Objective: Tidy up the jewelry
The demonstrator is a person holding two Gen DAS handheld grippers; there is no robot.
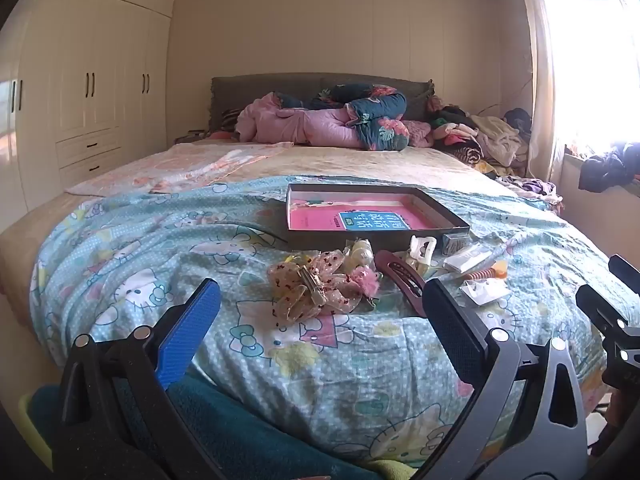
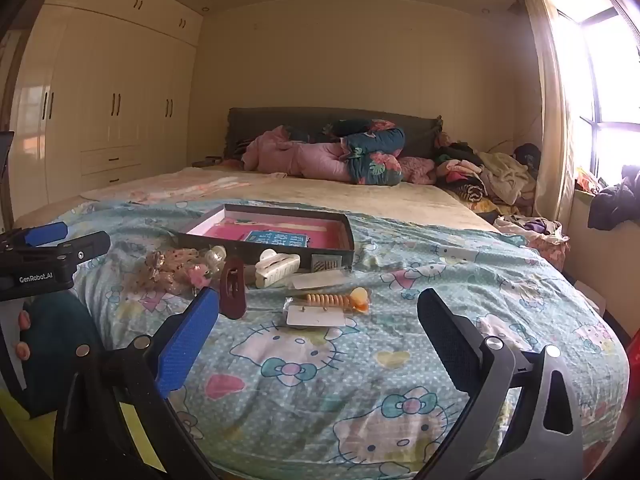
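Bedspread [image 2: 400, 280] holds clips; only right view shows fingers [image 2: 24, 320]; both grippers gape empty.

A: We see a wardrobe [image 1: 80, 92] along the left wall and a grey headboard [image 1: 256, 84] at the far end.

B: We confirm. We note rolled pink and floral quilts [image 2: 332, 156] against it, a clothes heap [image 2: 488, 176] beside them, and a bright window [image 2: 600, 92] on the right.
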